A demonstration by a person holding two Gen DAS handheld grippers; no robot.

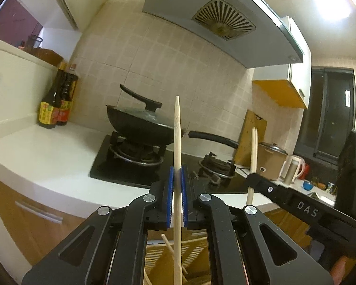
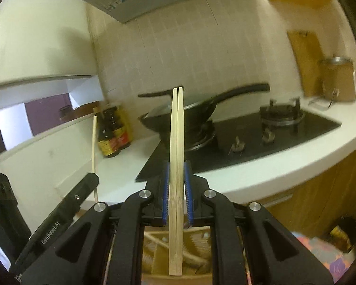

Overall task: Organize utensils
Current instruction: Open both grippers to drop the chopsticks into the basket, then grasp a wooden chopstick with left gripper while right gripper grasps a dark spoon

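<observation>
1. The left tongs (image 1: 177, 190) are pressed onto a single wooden chopstick (image 1: 177, 142), which stands upright between the blue pads (image 1: 170, 197), tip pointing up.
2. The right tongs (image 2: 177, 194) pinch a pair of chopsticks (image 2: 176, 142) held side by side and upright, their square ends hanging below the pads.
3. Both sets of tongs hover in the air in front of the white table (image 1: 47, 156), off its front edge, the right tongs to the right of the left ones.
4. Below the tongs lies a wooden slatted tray (image 1: 197, 249) with more loose chopsticks (image 1: 170, 247) in it.
5. On the table a black hob (image 1: 121, 166) carries a lidded wok (image 1: 142, 121) on its left burner.
6. Two dark sauce bottles (image 1: 57, 99) stand at the table's back left corner, against the wall.
7. A wooden cutting board (image 1: 249, 137) leans on the tiled wall near a rice cooker (image 1: 270, 159) and a kettle (image 1: 293, 168) at the table's right end.
</observation>
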